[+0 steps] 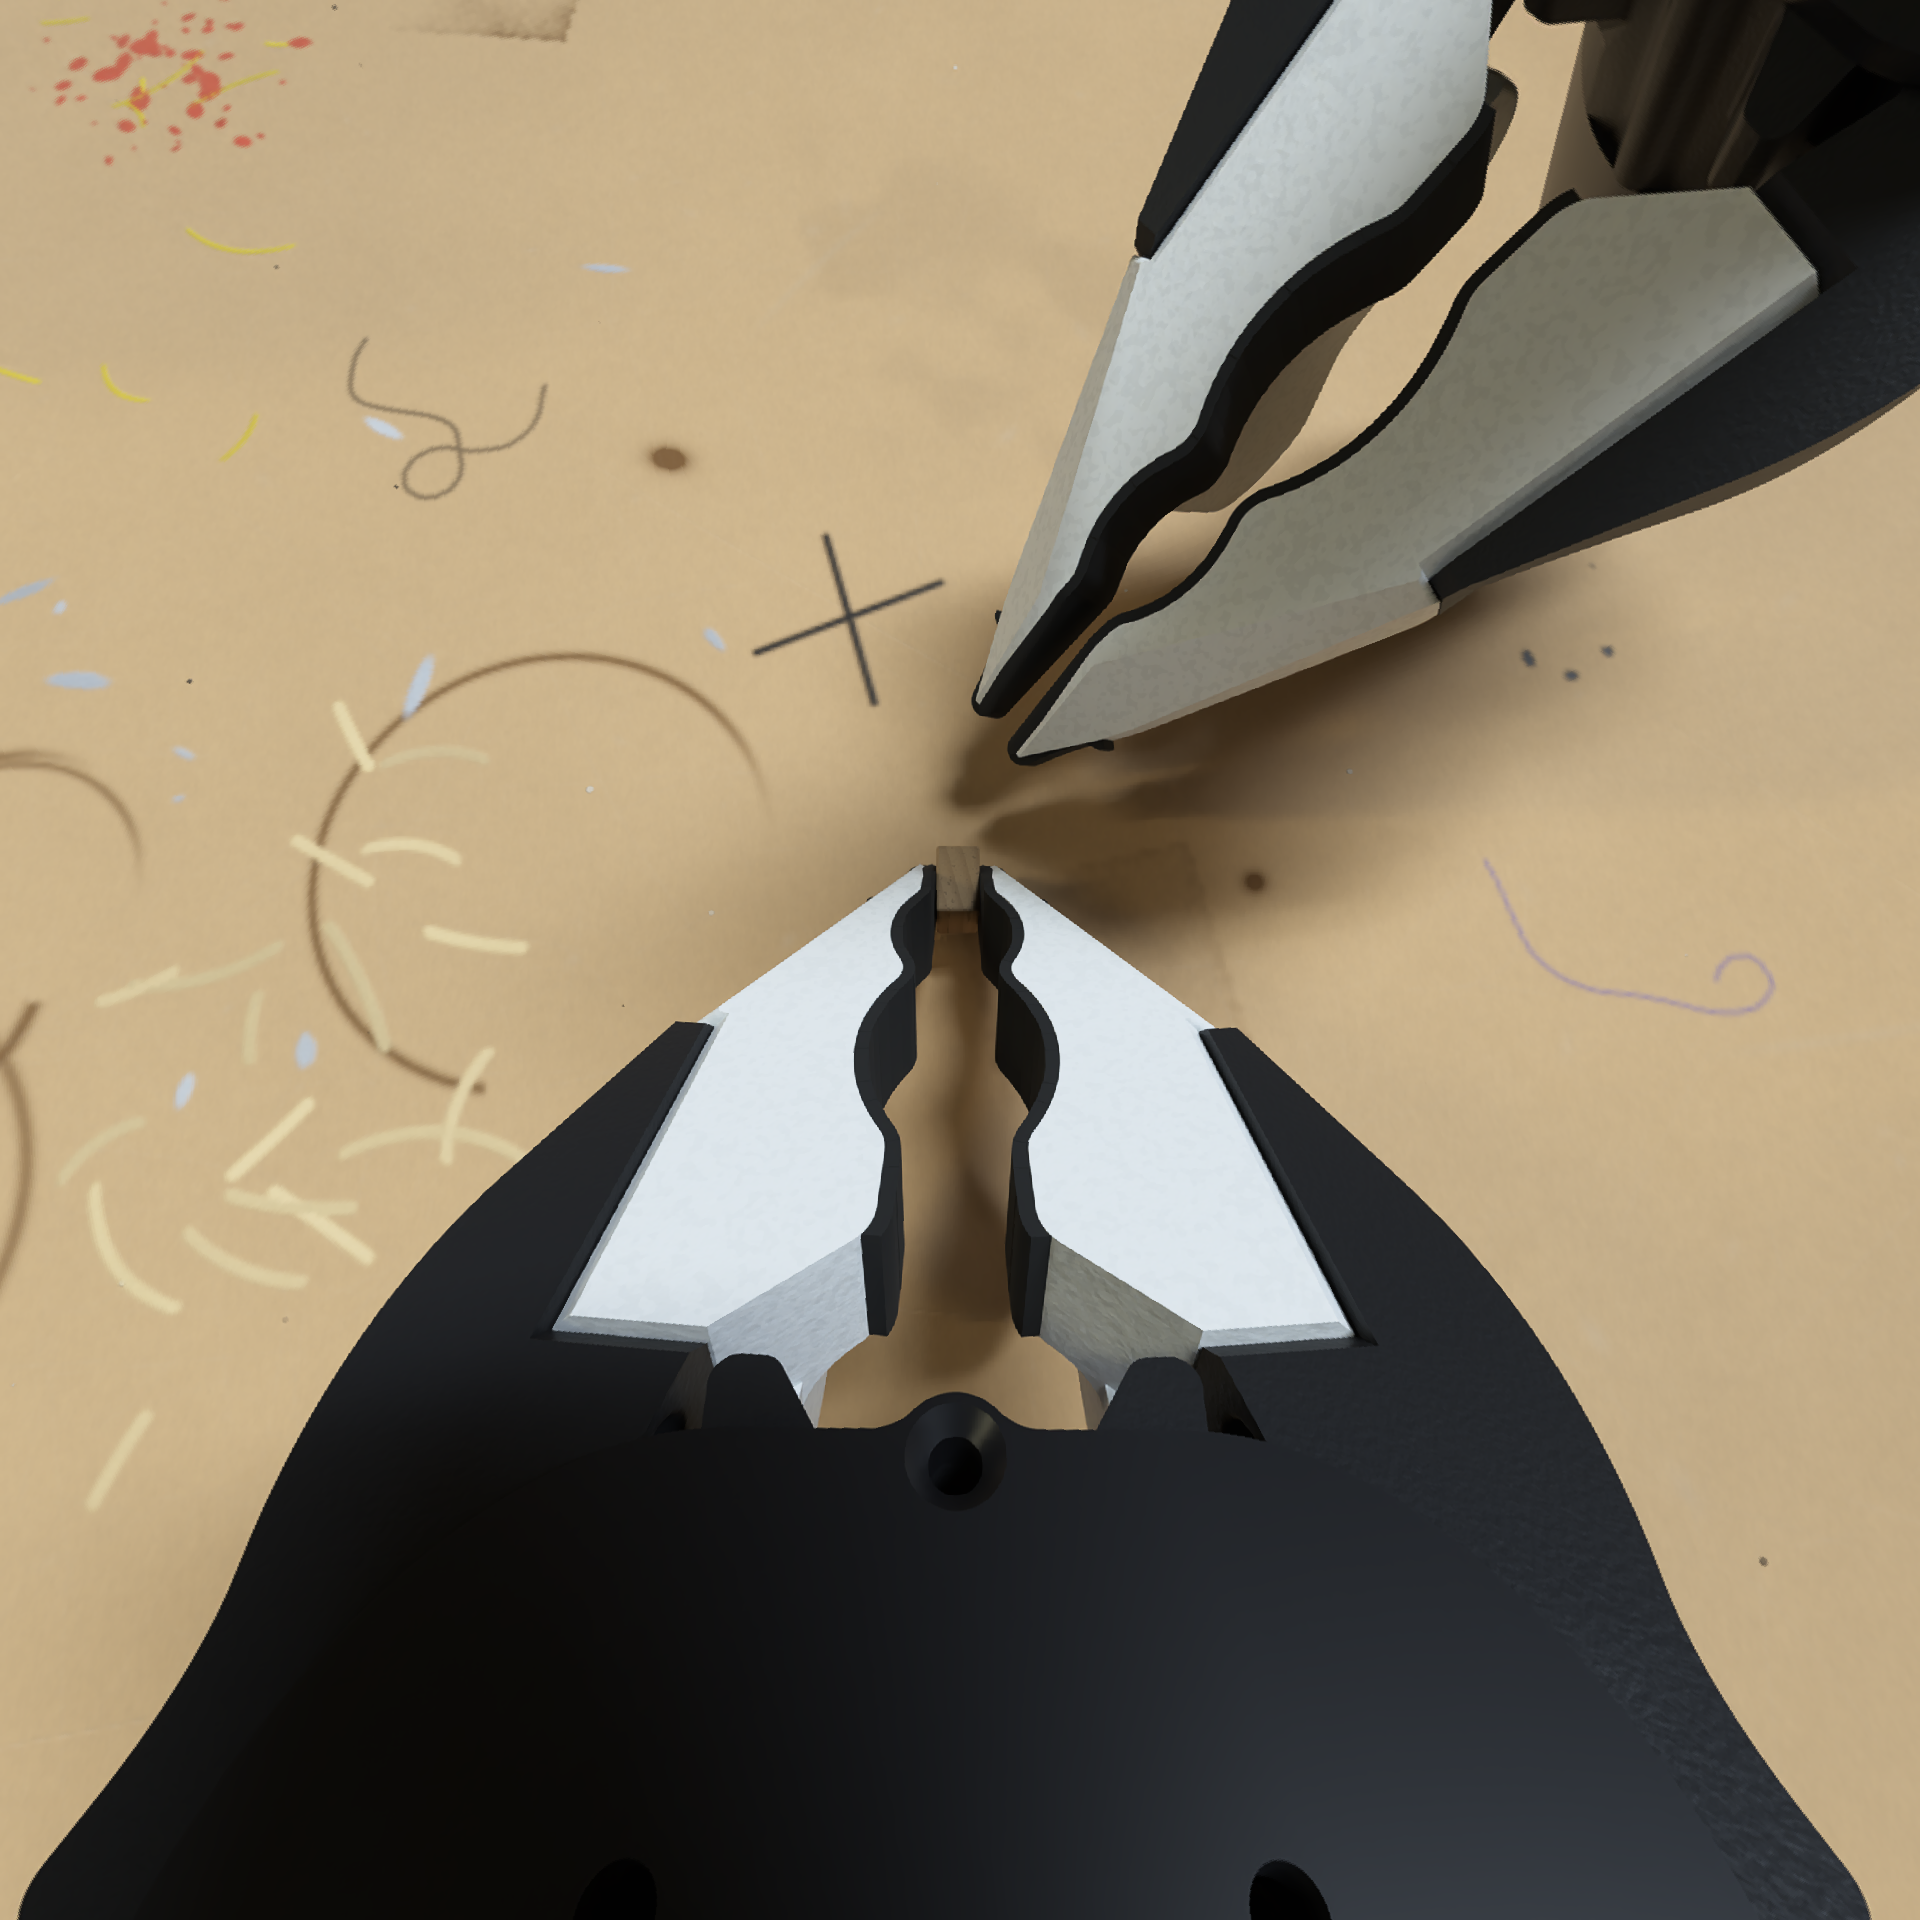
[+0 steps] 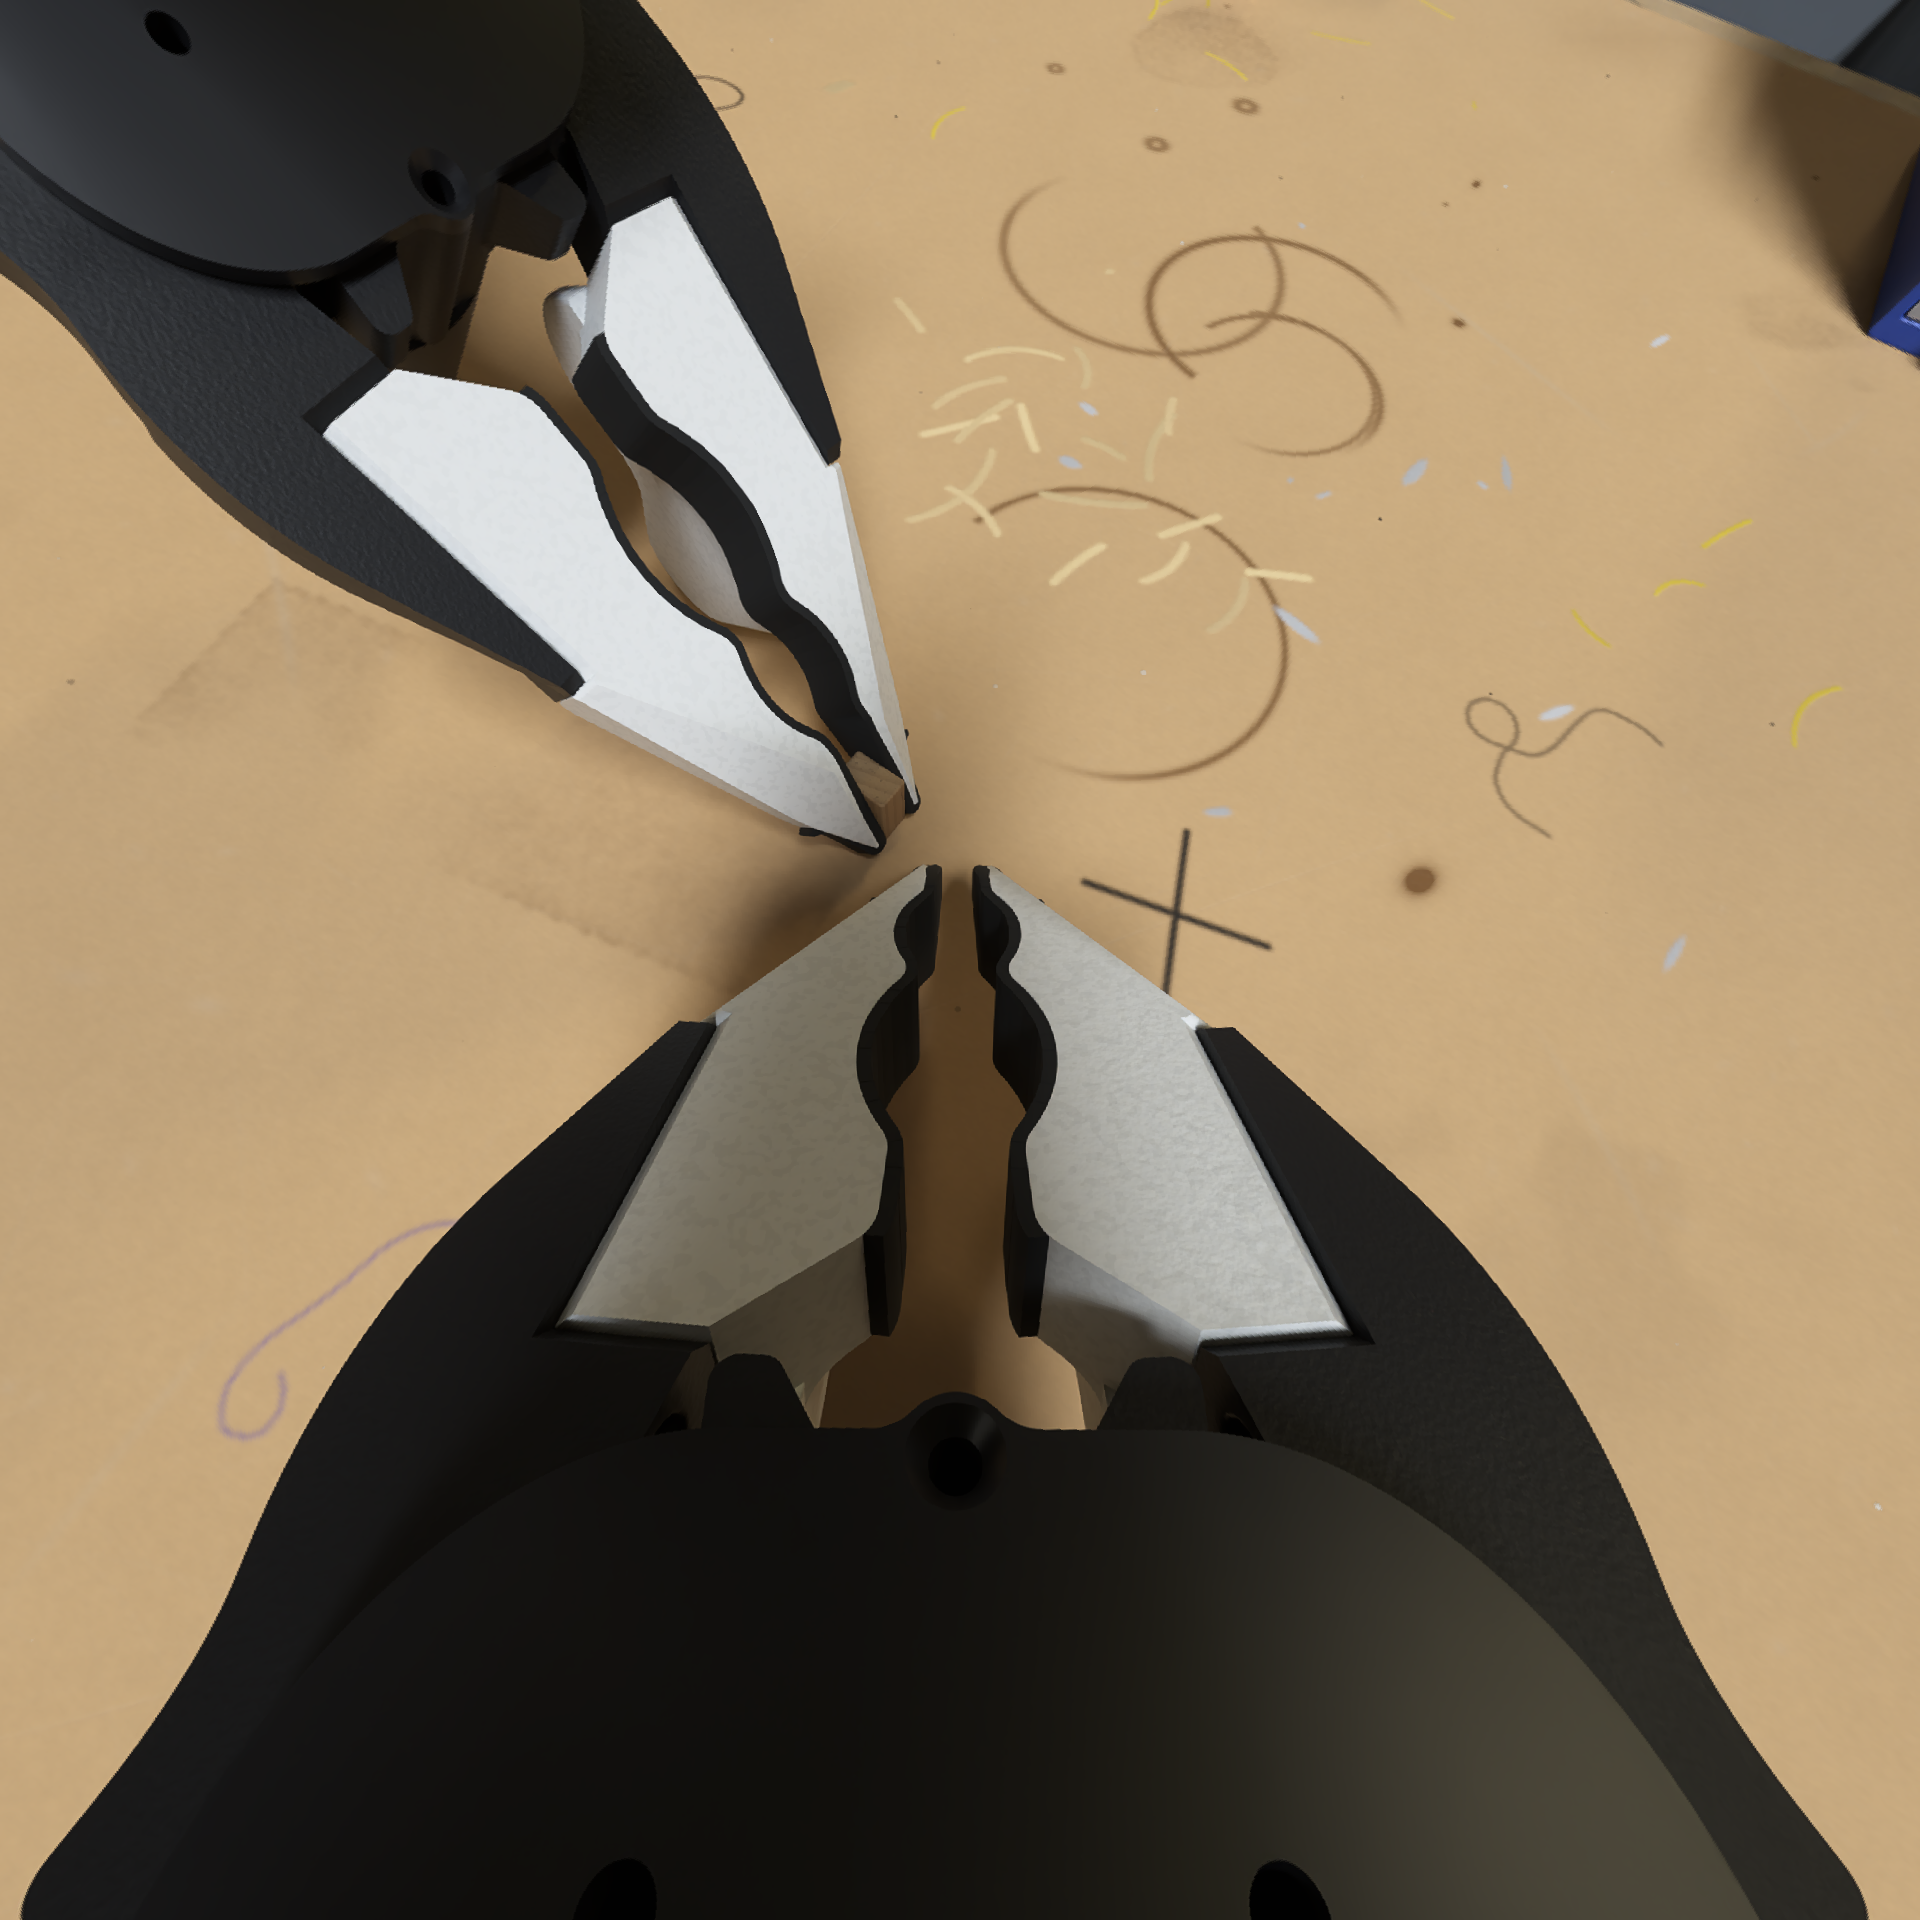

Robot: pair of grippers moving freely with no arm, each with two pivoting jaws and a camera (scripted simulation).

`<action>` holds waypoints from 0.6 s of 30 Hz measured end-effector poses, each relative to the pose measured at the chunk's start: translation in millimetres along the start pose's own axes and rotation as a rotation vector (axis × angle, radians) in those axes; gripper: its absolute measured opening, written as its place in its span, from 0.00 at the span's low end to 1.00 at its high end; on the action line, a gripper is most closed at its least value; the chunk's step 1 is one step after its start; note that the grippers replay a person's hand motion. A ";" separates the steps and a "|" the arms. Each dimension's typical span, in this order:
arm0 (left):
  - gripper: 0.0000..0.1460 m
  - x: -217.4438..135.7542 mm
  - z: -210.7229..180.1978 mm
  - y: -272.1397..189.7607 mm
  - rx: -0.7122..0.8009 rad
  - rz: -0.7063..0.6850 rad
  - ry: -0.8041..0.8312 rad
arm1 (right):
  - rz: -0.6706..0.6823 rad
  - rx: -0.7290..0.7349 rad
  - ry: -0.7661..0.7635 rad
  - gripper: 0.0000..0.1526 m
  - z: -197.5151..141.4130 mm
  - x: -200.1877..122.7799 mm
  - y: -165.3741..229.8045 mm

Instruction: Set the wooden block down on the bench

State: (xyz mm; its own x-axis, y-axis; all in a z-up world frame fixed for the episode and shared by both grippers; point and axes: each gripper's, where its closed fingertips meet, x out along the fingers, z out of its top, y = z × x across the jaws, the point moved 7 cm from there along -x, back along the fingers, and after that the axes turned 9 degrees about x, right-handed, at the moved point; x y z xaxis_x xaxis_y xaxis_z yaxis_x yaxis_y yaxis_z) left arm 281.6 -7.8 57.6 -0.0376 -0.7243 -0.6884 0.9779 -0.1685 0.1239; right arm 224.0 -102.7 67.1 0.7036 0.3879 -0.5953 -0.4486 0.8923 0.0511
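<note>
Wooden block [image 1: 957,871] pinched at very tips of left gripper [image 1: 957,883]; judged light, stiff, easily twisted out. Right gripper [image 2: 956,883] slightly parted, nothing held. Bench [image 1: 1455,1039] close below.

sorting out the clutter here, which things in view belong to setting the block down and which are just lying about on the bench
Part of the job:
- wooden block, pinched between the fingers of the left gripper
- bench, where it goes
- right gripper, close by, holding nothing

Just lying about:
- pale wood shavings
- red paint spatter
- drawn black cross
- brown ring stains
- blue object at the bench edge
</note>
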 end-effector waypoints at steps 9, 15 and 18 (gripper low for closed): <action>0.05 -0.1 -0.3 2.0 -0.012 0.019 0.003 | 0.018 0.025 -0.036 0.05 -0.6 1.0 1.9; 0.05 -0.3 -0.3 1.7 -0.004 0.030 0.004 | 0.015 0.030 -0.039 0.07 -0.7 -0.1 1.6; 0.05 -0.3 -0.4 2.3 -0.009 0.030 0.004 | 0.019 0.042 -0.057 0.07 0.3 -1.8 1.1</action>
State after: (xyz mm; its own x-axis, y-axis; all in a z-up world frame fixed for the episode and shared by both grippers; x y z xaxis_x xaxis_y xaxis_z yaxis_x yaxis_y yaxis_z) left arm 283.9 -7.7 57.8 -0.0078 -0.7263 -0.6873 0.9804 -0.1410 0.1378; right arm 222.4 -102.3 68.5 0.7259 0.4166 -0.5473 -0.4399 0.8929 0.0963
